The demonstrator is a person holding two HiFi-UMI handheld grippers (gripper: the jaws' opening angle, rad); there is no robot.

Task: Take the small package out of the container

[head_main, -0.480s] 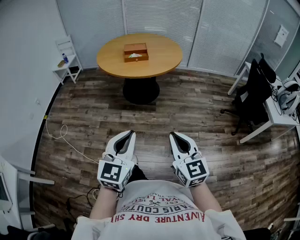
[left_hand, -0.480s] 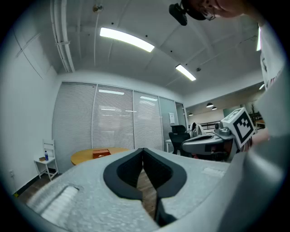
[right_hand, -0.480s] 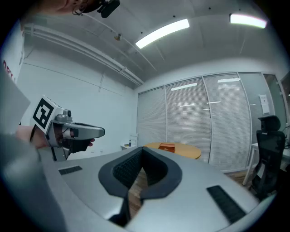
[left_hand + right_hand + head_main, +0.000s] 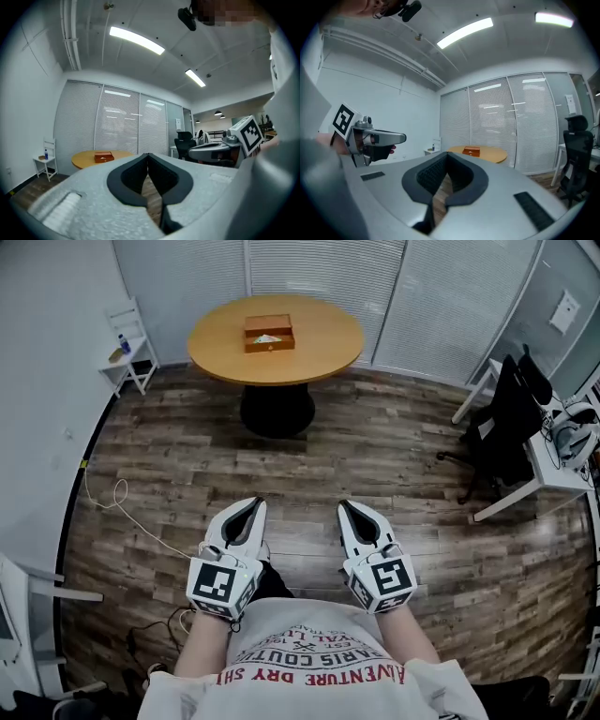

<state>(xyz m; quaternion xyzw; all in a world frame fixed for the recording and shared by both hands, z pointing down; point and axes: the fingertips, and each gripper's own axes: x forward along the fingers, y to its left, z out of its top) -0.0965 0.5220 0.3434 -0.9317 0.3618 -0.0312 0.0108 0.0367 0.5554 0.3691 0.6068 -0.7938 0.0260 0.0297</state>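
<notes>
A brown wooden container (image 4: 269,333) sits on a round wooden table (image 4: 319,348) far ahead, with a pale small package (image 4: 268,338) lying inside it. The container also shows small in the left gripper view (image 4: 103,156) and in the right gripper view (image 4: 471,151). My left gripper (image 4: 260,502) and right gripper (image 4: 342,506) are held side by side close to my body, well short of the table. Both are shut with nothing between the jaws.
A wood floor lies between me and the table. A white shelf stand (image 4: 129,348) is at the far left, a cable (image 4: 117,502) trails on the floor at left, and a black office chair (image 4: 506,432) and desk (image 4: 567,460) stand at the right. Blinds line the back wall.
The view has shifted a little forward and left; the table sits slightly higher in the head view. Both grippers stay shut and held close together.
</notes>
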